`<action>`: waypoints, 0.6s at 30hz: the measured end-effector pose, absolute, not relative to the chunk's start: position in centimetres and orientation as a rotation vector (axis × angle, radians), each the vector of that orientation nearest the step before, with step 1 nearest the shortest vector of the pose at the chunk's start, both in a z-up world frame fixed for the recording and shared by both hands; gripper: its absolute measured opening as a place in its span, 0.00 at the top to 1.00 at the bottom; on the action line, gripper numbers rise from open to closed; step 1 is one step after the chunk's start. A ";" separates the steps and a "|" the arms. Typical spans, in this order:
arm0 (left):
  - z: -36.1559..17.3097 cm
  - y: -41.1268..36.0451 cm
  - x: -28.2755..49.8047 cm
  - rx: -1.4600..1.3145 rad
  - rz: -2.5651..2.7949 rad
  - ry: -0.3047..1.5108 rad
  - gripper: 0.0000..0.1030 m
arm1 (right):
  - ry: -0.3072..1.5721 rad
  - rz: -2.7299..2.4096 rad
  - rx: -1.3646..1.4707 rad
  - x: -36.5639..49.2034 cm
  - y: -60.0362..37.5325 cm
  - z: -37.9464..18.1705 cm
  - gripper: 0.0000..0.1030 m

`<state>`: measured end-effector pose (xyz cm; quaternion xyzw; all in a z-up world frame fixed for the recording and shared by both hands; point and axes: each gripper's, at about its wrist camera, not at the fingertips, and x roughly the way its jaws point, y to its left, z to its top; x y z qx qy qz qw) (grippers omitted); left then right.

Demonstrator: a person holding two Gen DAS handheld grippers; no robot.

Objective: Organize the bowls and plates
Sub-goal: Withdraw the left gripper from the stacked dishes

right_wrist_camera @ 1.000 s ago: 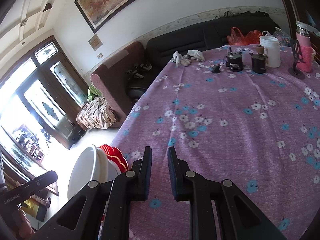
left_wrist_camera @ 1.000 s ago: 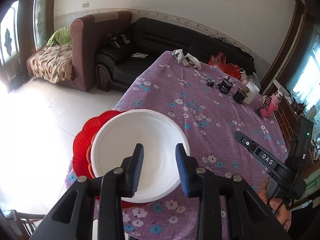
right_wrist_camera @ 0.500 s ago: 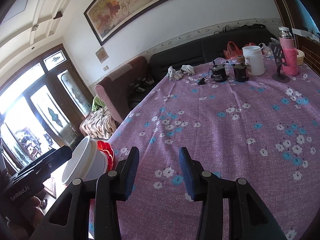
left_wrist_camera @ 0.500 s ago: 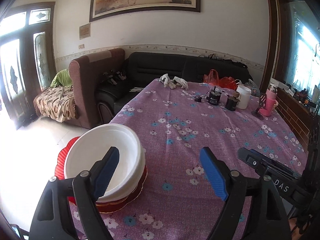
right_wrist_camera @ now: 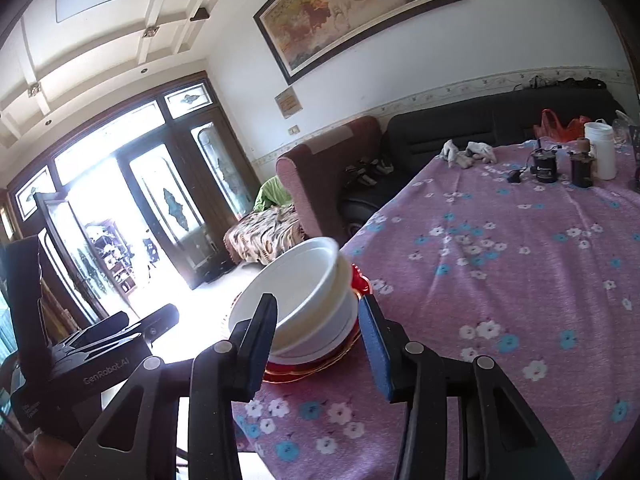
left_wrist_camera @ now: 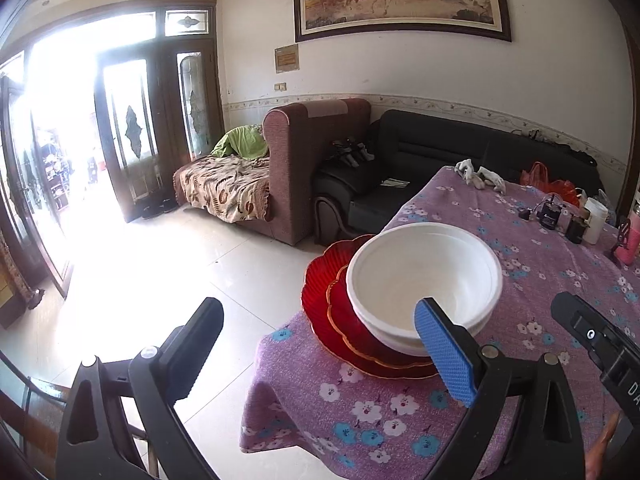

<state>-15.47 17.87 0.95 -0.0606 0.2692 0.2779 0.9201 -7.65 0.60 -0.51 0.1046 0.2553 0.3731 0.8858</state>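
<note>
Nearest the left wrist camera, the left gripper has its black fingers spread wide and holds nothing; its ribbed blue pad sits in front of the near rim of the white bowls, while the other finger hangs out over the tiled floor, off the table edge. The right gripper likewise has its fingers parted and empty, the stack of bowls appearing between and just beyond the tips, not touched. The bowls are smooth, round, matte white and nested one inside another. They sit on two glossy red plates with scalloped, gold-edged rims, stacked at the near corner of the table. The tablecloth is a purple, slightly fuzzy fabric printed with white and blue flowers, draping over the corner. Farther along stand a white jar and small dark containers, with a black sofa beyond.
</note>
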 end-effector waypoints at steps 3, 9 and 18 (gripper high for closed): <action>0.7 18.2 -16.1 -0.140 0.565 0.550 0.06 | 0.518 0.793 0.185 -8.8 1.8 -0.5 0.55; 0.9 18.1 -16.6 -0.188 0.542 0.508 0.05 | 0.498 0.784 0.169 -9.8 1.8 -0.4 0.55; 0.0 17.9 -15.5 -0.209 0.499 0.548 0.03 | 0.500 0.785 0.160 -9.6 2.1 -0.5 0.55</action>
